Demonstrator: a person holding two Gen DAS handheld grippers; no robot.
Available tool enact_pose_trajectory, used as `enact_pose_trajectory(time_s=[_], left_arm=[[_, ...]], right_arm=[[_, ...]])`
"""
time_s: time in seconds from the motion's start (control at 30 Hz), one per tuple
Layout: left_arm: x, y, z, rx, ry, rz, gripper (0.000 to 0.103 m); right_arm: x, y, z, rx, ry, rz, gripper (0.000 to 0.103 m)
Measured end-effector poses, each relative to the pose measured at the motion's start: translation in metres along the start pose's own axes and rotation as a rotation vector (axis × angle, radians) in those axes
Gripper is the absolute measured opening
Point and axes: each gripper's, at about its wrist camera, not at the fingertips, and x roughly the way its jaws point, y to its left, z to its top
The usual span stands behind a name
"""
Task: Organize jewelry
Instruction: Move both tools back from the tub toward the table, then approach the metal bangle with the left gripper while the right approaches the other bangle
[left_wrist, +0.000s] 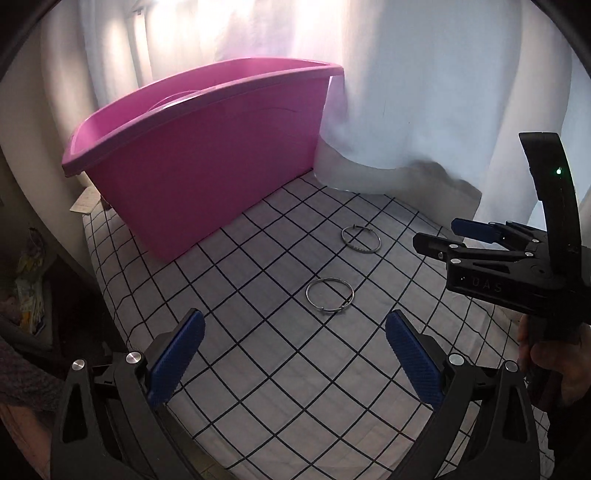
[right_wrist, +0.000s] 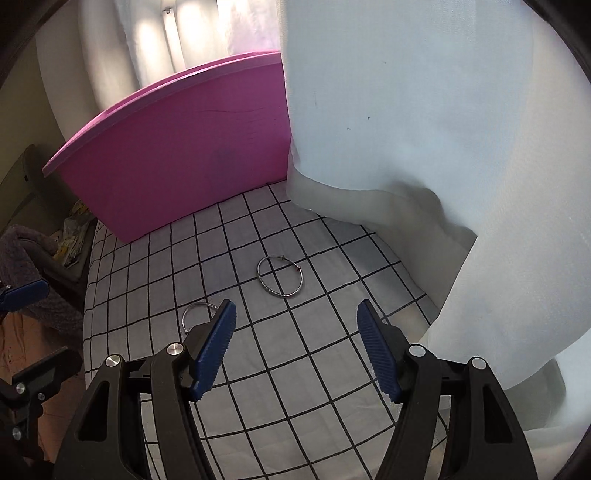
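Two thin silver bangles lie on a white cloth with a black grid (left_wrist: 258, 387). My left gripper (left_wrist: 295, 343) stands open above the cloth, and the nearer bangle (left_wrist: 307, 295) lies just beyond its blue pads. The farther bangle (left_wrist: 342, 238) lies behind it. My right gripper (left_wrist: 443, 236) comes in from the right, open. In the right wrist view my right gripper (right_wrist: 295, 332) is open and empty, with the farther bangle (right_wrist: 273, 291) ahead of it. Its left finger partly hides the nearer bangle (right_wrist: 184, 319). A pink plastic tub (left_wrist: 199, 158) stands at the back left.
A white curtain (right_wrist: 424, 147) hangs along the back and right and drapes onto the cloth beside the tub (right_wrist: 177, 162). The cloth's left edge drops off toward a dark shelf with clutter (left_wrist: 29, 291). A hand (left_wrist: 546, 354) holds the right gripper's handle.
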Motion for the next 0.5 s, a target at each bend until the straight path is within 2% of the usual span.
enact_pose_trajectory(time_s=[0.27, 0.37, 0.5], left_arm=[[0.068, -0.002, -0.011, -0.134, 0.060, 0.055, 0.097], [0.086, -0.001, -0.013, -0.172, 0.069, 0.080, 0.097], [0.099, 0.002, -0.015, -0.223, 0.085, 0.072, 0.097]], right_arm=[[0.054, -0.006, 0.003, -0.081, 0.021, 0.067, 0.065], [0.067, -0.007, 0.004, -0.115, 0.025, 0.074, 0.065], [0.079, -0.008, 0.006, -0.124, 0.029, 0.089, 0.065]])
